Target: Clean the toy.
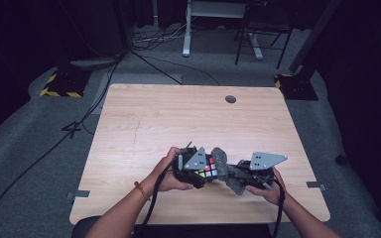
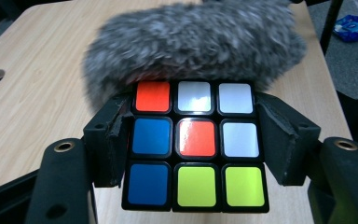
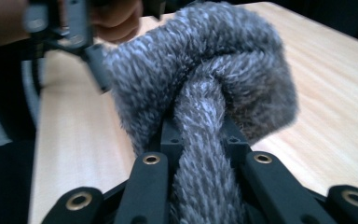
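A colour puzzle cube (image 2: 195,143) with orange, white, blue and yellow-green tiles sits clamped between the two black jaws of my left gripper (image 2: 194,140). From above, the cube (image 1: 208,167) is near the table's front middle, under the left gripper (image 1: 198,168). A fuzzy grey cloth (image 3: 200,98) is bunched up and pinched between the jaws of my right gripper (image 3: 200,149). The cloth (image 2: 191,46) lies against the far top edge of the cube. In the high view the cloth (image 1: 222,164) bridges both tools, with the right gripper (image 1: 238,173) just right of it.
The light wooden table (image 1: 178,119) has a round cable hole (image 1: 230,99) near its far edge. Cables run over the grey carpet on the left, and a desk frame and chair legs stand beyond the table. A blue packet (image 2: 354,27) lies on the floor.
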A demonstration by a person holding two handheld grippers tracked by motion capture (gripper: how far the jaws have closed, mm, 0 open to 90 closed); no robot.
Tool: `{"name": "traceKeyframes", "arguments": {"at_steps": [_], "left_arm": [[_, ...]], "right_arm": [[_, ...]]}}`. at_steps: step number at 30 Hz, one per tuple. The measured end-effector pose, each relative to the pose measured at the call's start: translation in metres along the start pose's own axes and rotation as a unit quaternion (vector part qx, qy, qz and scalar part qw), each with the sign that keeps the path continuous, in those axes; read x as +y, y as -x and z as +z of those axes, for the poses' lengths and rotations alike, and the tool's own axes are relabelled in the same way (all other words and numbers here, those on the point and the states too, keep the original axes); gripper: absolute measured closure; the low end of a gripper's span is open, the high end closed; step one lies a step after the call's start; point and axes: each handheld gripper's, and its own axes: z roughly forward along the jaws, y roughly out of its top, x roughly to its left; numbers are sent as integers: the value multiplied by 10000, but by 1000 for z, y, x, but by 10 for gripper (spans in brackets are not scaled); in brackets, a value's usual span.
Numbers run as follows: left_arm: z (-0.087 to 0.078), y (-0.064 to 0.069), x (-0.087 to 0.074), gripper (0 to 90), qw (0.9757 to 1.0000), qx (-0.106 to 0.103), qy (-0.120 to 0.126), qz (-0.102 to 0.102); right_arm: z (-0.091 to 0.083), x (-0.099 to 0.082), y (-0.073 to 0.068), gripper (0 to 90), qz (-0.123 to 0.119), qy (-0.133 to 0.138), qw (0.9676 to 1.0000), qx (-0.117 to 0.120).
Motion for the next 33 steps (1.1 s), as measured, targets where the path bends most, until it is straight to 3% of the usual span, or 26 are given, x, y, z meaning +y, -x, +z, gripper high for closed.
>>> {"name": "traceKeyframes", "arguments": {"at_steps": [4, 7, 11, 16, 18, 21, 27, 30, 33], "left_arm": [[-3, 1, 1, 339, 9999, -89, 123, -40], [-7, 0, 2, 339, 9998, -42, 181, -46], [-13, -4, 1, 339, 9997, 35, 243, -90], [-18, -10, -3, 339, 9995, 150, 233, -171], [-16, -12, -5, 339, 9996, 159, 155, -188], [-10, -12, -8, 339, 9998, 122, 18, -158], [4, -14, -13, 339, 9995, 84, -268, -165], [6, -19, -19, 339, 9990, 156, -299, -287], [8, -25, -24, 339, 9982, 246, -419, -340]], "right_arm": [[3, -2, 6, 773, 115, -154, 9996, -186], [10, -10, 12, 773, 288, -463, 9984, -125], [17, -18, 12, 773, 286, -819, 9962, 46], [17, -15, 5, 772, 146, -772, 9965, 300], [15, -12, 1, 772, 52, -707, 9970, 301], [8, -6, 0, 771, 46, -335, 9985, 436], [-1, -2, 4, 770, -22, -248, 9995, 173], [-6, -5, 13, 768, 146, -191, 9997, 90], [-9, -9, 22, 767, 167, -279, 9994, -146]]}}
